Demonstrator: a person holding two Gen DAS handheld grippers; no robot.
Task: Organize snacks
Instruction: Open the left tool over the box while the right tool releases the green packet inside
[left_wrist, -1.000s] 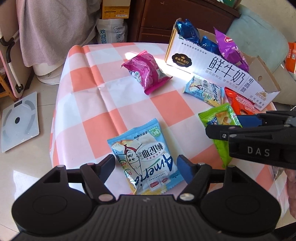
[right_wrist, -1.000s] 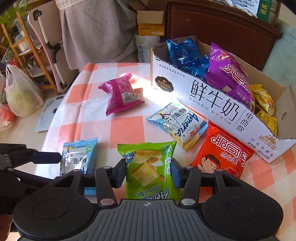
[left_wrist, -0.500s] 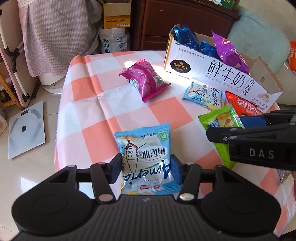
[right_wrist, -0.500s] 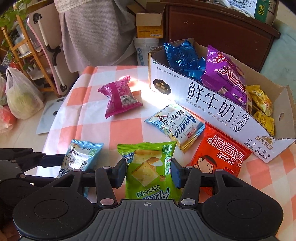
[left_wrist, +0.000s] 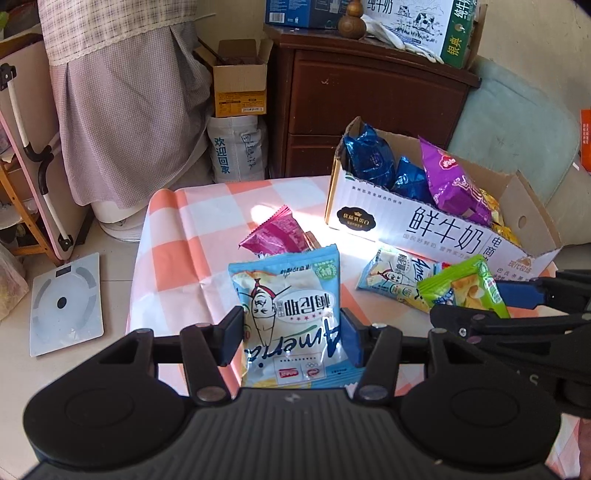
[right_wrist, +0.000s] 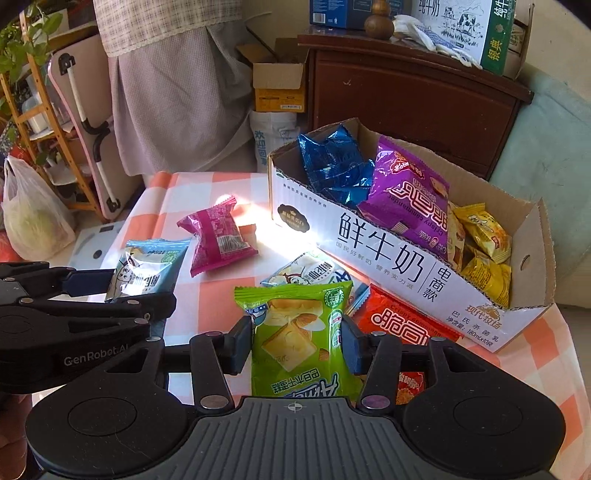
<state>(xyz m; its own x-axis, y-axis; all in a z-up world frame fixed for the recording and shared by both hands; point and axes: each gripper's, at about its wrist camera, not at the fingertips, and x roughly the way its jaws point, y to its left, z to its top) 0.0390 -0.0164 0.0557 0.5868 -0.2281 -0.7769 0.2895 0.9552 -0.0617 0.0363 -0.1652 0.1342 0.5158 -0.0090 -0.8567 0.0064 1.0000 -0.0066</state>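
My left gripper (left_wrist: 291, 338) is shut on a light blue snack packet (left_wrist: 291, 310), lifted above the checked table. In the right wrist view that same blue packet (right_wrist: 147, 266) hangs at the left. My right gripper (right_wrist: 295, 341) is shut on a green snack packet (right_wrist: 299, 336), also raised; this green packet (left_wrist: 461, 291) shows at the right of the left wrist view. The white milk carton box (right_wrist: 388, 258) stands at the back right with blue, purple and yellow packets inside. A magenta packet (right_wrist: 216, 236), another light blue packet (right_wrist: 306, 269) and a red packet (right_wrist: 399, 325) lie on the table.
The table has an orange and white checked cloth (left_wrist: 184, 236). Behind it stand a dark wooden cabinet (left_wrist: 369, 110), a cardboard box (left_wrist: 240, 85) on a white sack, and a curtain. A bathroom scale (left_wrist: 64, 302) lies on the floor at the left. A pale green chair (left_wrist: 517, 140) is behind the carton.
The left gripper closed on the light blue packet and raised it off the table. The right gripper, holding the green packet, rose too. Both views tilted up toward the carton.
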